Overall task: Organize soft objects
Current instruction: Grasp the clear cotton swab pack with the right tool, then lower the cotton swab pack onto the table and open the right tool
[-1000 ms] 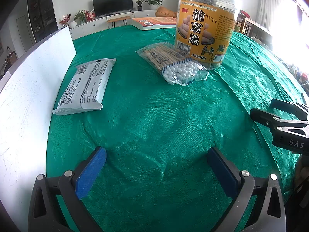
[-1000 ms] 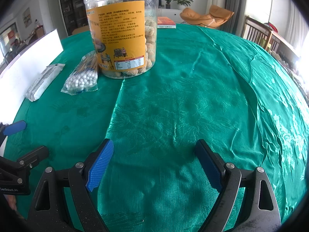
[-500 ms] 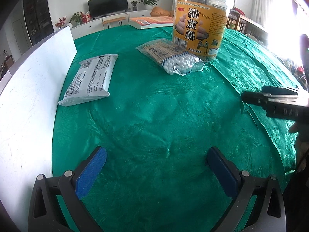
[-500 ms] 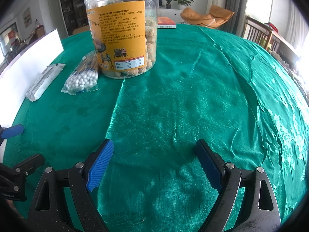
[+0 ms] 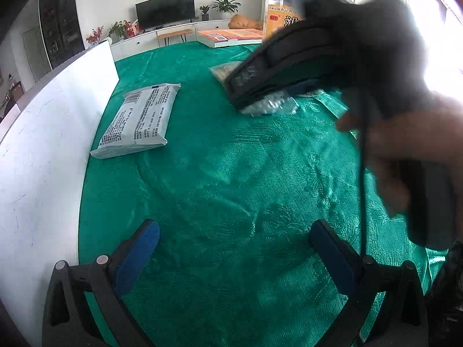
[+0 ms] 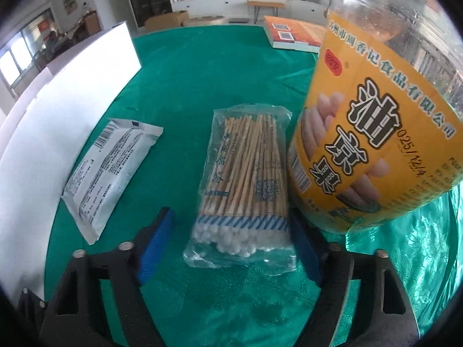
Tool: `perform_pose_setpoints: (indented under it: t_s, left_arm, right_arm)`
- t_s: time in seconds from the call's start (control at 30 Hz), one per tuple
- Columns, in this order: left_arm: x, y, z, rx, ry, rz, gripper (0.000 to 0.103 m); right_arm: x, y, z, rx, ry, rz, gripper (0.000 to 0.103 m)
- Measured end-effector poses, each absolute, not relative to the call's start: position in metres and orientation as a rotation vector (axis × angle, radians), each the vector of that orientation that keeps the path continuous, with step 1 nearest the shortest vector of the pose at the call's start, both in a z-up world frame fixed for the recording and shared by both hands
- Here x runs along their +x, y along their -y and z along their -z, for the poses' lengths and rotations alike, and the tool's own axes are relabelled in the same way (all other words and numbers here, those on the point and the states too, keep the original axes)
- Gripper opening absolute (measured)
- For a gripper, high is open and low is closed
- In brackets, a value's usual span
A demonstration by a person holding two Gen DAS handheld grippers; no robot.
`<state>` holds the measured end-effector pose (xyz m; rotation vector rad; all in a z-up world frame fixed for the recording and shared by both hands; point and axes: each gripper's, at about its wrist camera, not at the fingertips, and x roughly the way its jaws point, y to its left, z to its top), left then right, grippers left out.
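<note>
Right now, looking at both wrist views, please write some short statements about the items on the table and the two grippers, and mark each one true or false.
1. The bag of cotton swabs lies between the fingers of the right gripper. True; its jaws have just been closing, though the left finger still shows a gap.
2. The left gripper holds the white flat packet. False: its jaws are open over bare green tablecloth, and the packet lies farther off.
3. The snack jar stands just right of the swab bag. True.
4. The white flat packet rests on top of the swab bag. False: it lies apart, to the left, near the white board.
5. The jar lies on its side. False: it stands upright.
</note>
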<state>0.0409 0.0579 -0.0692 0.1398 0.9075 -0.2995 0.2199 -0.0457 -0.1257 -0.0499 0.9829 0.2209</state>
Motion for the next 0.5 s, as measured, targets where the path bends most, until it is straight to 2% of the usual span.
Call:
perform_pose_setpoints:
  t_s: [0.2,0.33,0.5]
  left_arm:
    - [0.041,-0.058,0.069,0.14,-0.907,0.298,0.103]
    - [0.041,-0.058,0.069,0.14,-0.907,0.298,0.103]
    - [0.042,-0.058,0.069,0.14,-0.907,0.298,0.103]
  right_arm:
    - [0.138,0.094,0.129,0.019,-1.05,-0.33,0.045]
    - [0.076,0.149,0.131,0.008,-1.044,-0.218,0.045]
    - [0.12,0.211,0.128,0.042,-0.967,0.035,0.046]
